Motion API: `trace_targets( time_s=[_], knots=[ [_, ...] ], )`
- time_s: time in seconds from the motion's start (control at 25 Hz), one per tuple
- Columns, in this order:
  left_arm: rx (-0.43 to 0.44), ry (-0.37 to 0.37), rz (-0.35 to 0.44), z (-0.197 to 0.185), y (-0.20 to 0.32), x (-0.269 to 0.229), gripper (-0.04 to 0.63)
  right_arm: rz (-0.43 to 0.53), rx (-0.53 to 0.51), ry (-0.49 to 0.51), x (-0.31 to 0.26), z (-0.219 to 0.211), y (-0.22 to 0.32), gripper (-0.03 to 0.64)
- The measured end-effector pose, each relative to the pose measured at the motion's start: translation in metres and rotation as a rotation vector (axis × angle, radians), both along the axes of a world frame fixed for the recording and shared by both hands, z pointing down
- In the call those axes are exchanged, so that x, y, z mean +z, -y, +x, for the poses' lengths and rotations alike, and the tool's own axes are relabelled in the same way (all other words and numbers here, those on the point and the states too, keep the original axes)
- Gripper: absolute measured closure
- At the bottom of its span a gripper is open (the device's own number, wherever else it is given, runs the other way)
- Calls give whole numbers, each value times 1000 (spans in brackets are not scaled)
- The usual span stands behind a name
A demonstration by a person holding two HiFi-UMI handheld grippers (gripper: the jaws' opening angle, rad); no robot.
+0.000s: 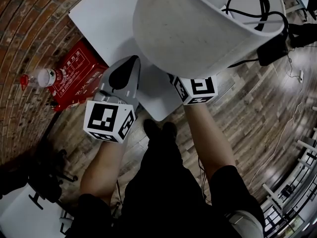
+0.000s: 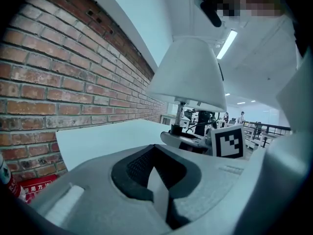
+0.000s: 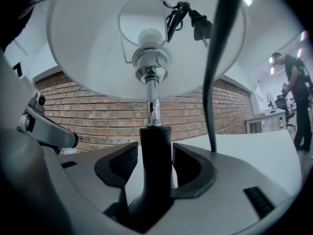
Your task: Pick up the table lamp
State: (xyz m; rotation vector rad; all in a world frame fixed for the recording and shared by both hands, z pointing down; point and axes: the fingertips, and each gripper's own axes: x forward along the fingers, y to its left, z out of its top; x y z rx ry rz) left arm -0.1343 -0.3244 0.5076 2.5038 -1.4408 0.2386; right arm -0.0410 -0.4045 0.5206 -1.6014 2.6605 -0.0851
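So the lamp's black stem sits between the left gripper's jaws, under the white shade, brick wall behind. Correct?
Wrong gripper. The black stem stands between the right gripper's jaws, under the white shade, brick wall behind; the right gripper view shows it. The left gripper has nothing between its jaws.

We see a white table [image 1: 106, 21] standing on a wood-plank floor [image 1: 257, 98], its long edge close to a brick wall [image 2: 58, 77]. The table lamp [image 1: 198, 29] is over the near end of the top, but its shade hides the foot, so we cannot tell whether it rests there. The rest of the top that we can see is bare. On the floor at the foot of the wall sits a red box [image 1: 79, 76] with white print, and just beside it a clear plastic bottle [image 1: 47, 77] with a red cap. A pair of black shoes [image 1: 159, 129] stands by the table's corner
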Motion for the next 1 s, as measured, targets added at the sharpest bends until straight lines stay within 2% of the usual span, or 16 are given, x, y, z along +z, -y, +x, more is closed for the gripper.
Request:
trace_targets(
  time_s=[0.36,1.0],
  knots=[
    [-10,5,-11,-7,7,9,592,3,61,-26,0,1,26,405],
    [-17,12,-3,-10,0,7,592,23,82,-102,-2,-3,25,479]
  ],
)
